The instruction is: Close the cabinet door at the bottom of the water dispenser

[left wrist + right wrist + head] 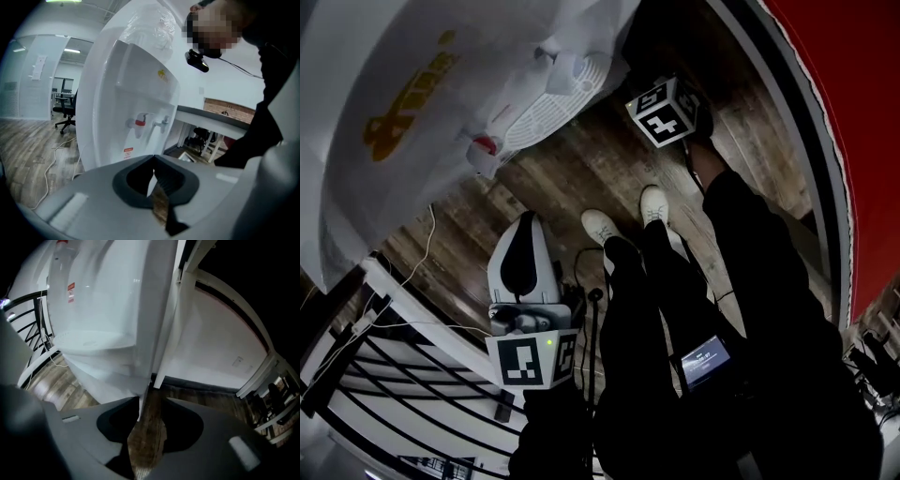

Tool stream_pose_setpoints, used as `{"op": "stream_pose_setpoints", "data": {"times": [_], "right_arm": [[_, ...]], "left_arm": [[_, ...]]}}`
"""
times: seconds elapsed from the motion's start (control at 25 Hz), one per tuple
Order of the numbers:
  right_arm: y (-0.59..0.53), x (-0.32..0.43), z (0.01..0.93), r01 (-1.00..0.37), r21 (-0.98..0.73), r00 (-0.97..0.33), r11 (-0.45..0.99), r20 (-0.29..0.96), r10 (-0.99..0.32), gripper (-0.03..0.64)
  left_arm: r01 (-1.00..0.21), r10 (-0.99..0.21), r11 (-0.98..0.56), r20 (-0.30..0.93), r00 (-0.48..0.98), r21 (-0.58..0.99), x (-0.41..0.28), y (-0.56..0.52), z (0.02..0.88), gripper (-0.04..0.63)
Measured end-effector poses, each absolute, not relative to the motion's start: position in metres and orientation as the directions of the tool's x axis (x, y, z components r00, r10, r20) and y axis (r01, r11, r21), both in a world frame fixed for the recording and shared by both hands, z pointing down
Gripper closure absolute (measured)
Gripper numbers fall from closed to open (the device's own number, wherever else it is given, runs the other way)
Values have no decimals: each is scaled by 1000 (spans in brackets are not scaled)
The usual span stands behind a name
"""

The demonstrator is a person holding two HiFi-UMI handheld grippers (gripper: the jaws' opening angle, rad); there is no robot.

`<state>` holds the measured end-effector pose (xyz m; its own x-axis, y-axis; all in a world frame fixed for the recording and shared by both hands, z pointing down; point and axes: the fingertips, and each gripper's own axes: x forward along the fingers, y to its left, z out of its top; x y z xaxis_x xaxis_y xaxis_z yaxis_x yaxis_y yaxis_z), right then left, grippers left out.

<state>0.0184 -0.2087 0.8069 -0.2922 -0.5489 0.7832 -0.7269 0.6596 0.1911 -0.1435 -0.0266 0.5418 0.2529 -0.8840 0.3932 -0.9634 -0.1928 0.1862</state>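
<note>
The white water dispenser (412, 103) fills the head view's top left, with a yellow logo, a red tap (485, 145) and a round drip tray (546, 105). The right gripper view looks at its lower cabinet front (110, 373), below the drip ledge. That panel's right edge (144, 366) runs down to just ahead of my right gripper (153, 401), whose jaws stand apart with only floor between them. Whether the door is ajar does not show. In the head view only the right gripper's marker cube (664, 111) shows. My left gripper (152, 158) hangs back, shut and empty.
The person's legs and white shoes (602, 225) stand on wood floor (572, 178) right of the dispenser. A black railing (403, 375) and a white cable (422, 258) lie at the left. A white wall with a dark baseboard (201, 380) runs behind.
</note>
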Motion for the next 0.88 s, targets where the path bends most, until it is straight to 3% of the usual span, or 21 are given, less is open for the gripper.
{"op": "stream_pose_setpoints", "data": {"times": [0.28, 0.48, 0.56, 0.68, 0.88], "right_arm": [[-239, 12, 790, -734, 255, -270, 629, 740, -616, 488], [-212, 37, 771, -838, 154, -275, 523, 710, -649, 581], [-180, 43, 747, -856, 114, -320, 503, 647, -692, 617], [-131, 41, 687, -842, 99, -412, 530, 515, -752, 617], [-89, 4, 604, -795, 57, -504, 604, 491, -710, 617]], "left_arm": [[-975, -861, -145, 465, 207, 166, -154, -1, 566, 588], [-979, -878, -130, 441, 187, 157, -153, -12, 551, 588], [-979, -883, -135, 430, 188, 152, -151, -15, 537, 588], [-977, -892, -172, 401, 210, 128, -144, -20, 508, 588], [-961, -899, -250, 339, 276, 120, -144, -30, 449, 588]]}}
